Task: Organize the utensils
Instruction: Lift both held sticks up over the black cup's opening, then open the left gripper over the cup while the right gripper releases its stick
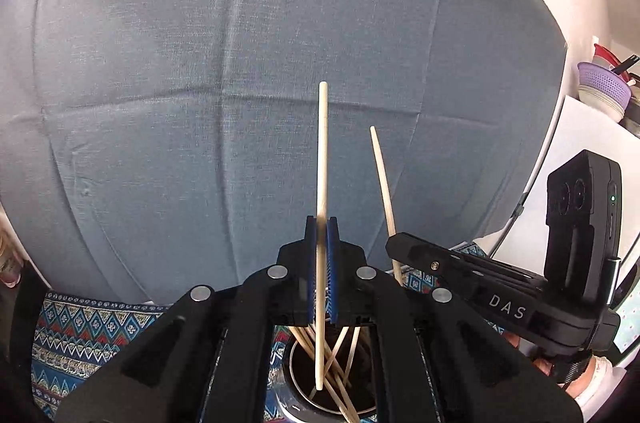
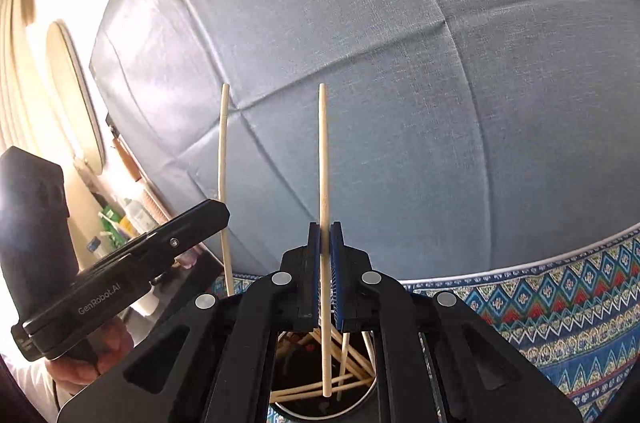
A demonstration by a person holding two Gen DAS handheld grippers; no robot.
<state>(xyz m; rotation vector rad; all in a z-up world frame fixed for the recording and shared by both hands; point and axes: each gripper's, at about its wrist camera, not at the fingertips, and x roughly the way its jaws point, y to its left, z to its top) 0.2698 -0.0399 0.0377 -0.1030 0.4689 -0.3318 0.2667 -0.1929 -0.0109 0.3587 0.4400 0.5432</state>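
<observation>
My left gripper is shut on a pale wooden chopstick that stands upright between its blue pads. The stick's lower end hangs over a round dark holder with several chopsticks in it. My right gripper is shut on a second chopstick, also upright, its lower tip above the same holder. In the left wrist view the right gripper shows at the right with its chopstick. In the right wrist view the left gripper appears at the left with its chopstick.
A large blue-grey cushion fills the background in both views. A patterned blue cloth covers the surface under the holder. Stacked bowls and a purple colander sit at the far right. Bottles stand at the far left.
</observation>
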